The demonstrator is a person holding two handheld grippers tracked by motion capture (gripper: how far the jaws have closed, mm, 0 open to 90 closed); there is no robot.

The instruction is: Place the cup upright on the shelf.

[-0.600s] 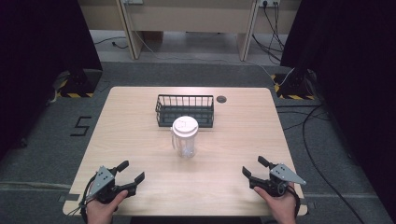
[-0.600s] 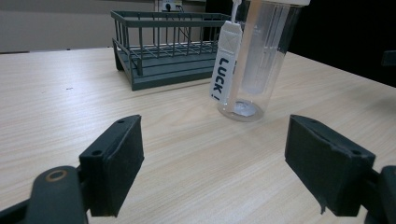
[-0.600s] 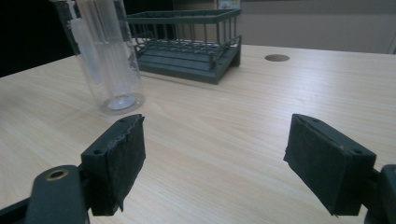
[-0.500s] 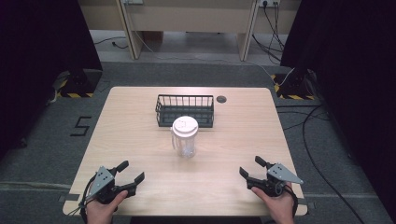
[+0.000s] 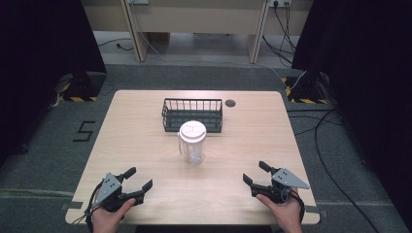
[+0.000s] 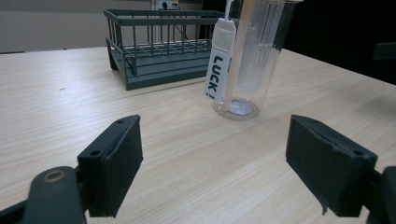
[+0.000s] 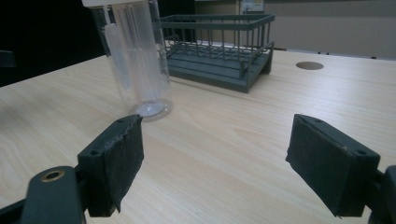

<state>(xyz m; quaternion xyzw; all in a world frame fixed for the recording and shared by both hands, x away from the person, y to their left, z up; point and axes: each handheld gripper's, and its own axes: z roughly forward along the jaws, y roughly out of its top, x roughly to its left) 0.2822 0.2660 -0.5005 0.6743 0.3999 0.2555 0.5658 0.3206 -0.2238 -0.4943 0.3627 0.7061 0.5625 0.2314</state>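
Nearest the person, the left tool [image 5: 137, 183] and the right tool [image 5: 256, 174] sat low at the front edge of the table [image 5: 141, 141], each held in a hand, both with jaws spread wide and nothing between them. In the left gripper view the two black pads [image 6: 116, 158] framed bare wood, and the right gripper view showed the same. Farther in, near the middle of the table and well apart from both tools, stood the clear plastic cup [image 5: 192, 143], upright, capped with a white lid [image 5: 192, 131] and carrying a white tag [image 6: 219, 63] printed "LUCK!" down one side; something pale and tube-like stood inside it, though what it was could not be told. Just behind the cup, close but apparently not touching, lay the dark wire basket [image 5: 192, 115], and beyond that a small round hole [image 5: 230, 103] in the tabletop. The step in hand looked like the opening reach toward the cup. To do it well, one tool would best come in level, straddle the cup's lower body squarely with the jaws kept wide until both pads flanked it, then close gently, since a tall light cup would likely tip if nudged high or off-centre.
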